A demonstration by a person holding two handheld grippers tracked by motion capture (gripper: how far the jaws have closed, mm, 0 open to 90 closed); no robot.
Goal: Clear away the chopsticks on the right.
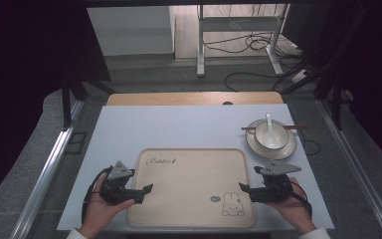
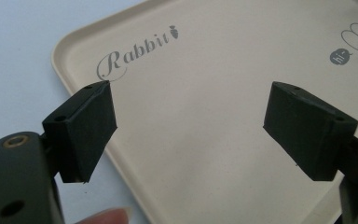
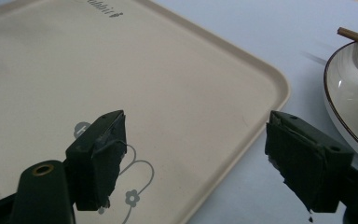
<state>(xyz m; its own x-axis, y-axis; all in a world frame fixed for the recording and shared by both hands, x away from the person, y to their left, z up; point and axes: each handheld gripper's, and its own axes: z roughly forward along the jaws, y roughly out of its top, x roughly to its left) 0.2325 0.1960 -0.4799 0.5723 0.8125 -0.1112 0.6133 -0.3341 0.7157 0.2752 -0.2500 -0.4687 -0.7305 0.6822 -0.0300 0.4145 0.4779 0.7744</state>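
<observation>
Both hands come in at the near edge of the worktop [image 1: 129, 119], each holding a claw. Left claw [image 1: 146, 190] sits at the tray's near-left edge, its tips just over the rim; its jaws stand wide apart with nothing between them. In the left gripper view one jaw hangs over the tray's edge and the other over its bare inside, and a fingertip [image 2: 109, 217] shows at the bottom of that view. Right claw [image 1: 244, 190] sits at the tray's near-right edge, jaws likewise spread wide and holding nothing. In the right gripper view one jaw lies over the printed rabbit and the other over the worktop just outside the rim.

Between the two claws lies the tray [image 1: 189, 169], cream, flat on the pale blue worktop, with "Rabbit" written at its far-left corner and a rabbit [image 1: 232, 205] drawn at its near-right corner.

Beyond the right claw, just off the tray's far-right corner, stands a plate [image 1: 288, 147] with a dark rim. On it sits a bowl [image 1: 271, 135] with a spoon [image 1: 268, 120] in it. Chopsticks [image 1: 298, 127] lie across the plate's far side.

Farther off are a wooden board edge, floor and cables.
</observation>
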